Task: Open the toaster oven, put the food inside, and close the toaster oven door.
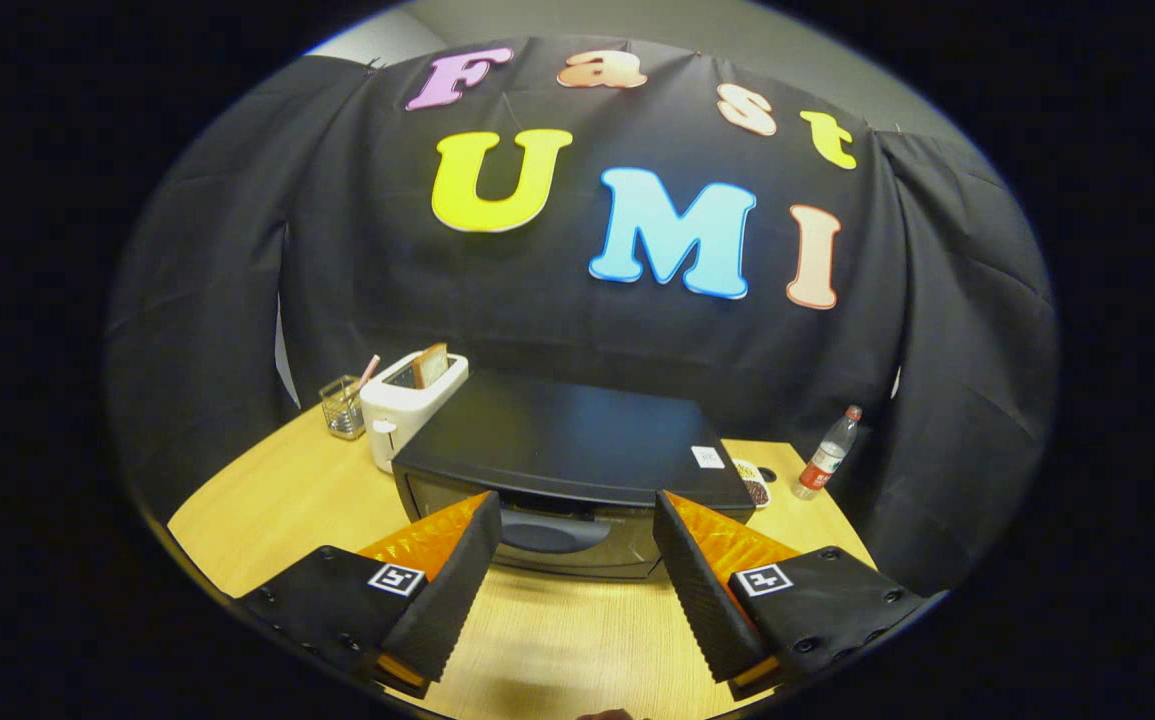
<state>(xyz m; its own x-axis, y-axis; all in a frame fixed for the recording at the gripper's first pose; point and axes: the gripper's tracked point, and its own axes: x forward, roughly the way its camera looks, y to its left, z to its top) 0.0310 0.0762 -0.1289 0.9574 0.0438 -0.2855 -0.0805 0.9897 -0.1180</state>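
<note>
The claw (574, 520) sits nearest, its two fingers spread wide apart and released, grasping nothing. Bare wooden table (267, 510) shows between them. Just ahead of the fingertips stands the black toaster oven (577, 450), door closed, its handle (554, 532) facing the gap. Beyond the left finger are a white toaster (407, 400) with bread in it and a wire cup (342, 405). Beyond the right finger, a small dish (752, 482) and a bottle (827, 455).

The gripper (572, 520) has its 2 fingers spread wide, empty, framing the handle (555, 531) of the toaster oven (577, 450), whose door looks closed, on the wooden table (267, 510).
</note>
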